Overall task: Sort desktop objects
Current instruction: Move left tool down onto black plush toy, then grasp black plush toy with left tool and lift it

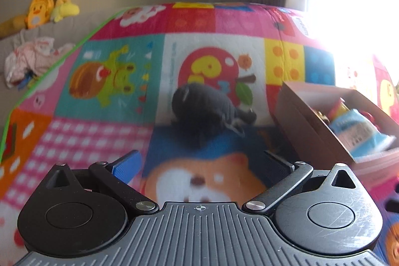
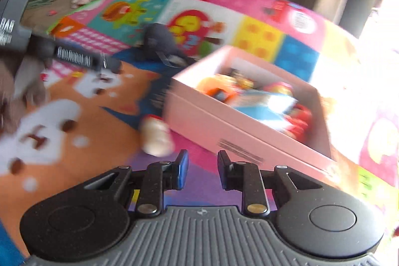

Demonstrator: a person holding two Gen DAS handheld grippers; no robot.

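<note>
A dark grey plush toy [image 1: 207,106] [image 2: 159,41] lies on the colourful play mat [image 1: 99,138]. My left gripper [image 1: 203,162] hovers just short of the toy, open wide and empty. To the right stands a pink cardboard box [image 1: 304,126] [image 2: 212,121] holding several small toys and a blue packet. A small white and red toy [image 2: 157,138] lies on the mat against the box's near left corner. My right gripper [image 2: 203,166] is low over the mat beside that toy, jaws drawn close together with nothing between them. The left gripper's finger [image 2: 74,57] shows at the upper left of the right wrist view.
Yellow plush toys [image 1: 47,9] and a heap of pale clothes [image 1: 32,59] lie on a grey sofa behind the mat's green edge. Strong window glare [image 1: 349,4] washes out the far right. Both views are blurred.
</note>
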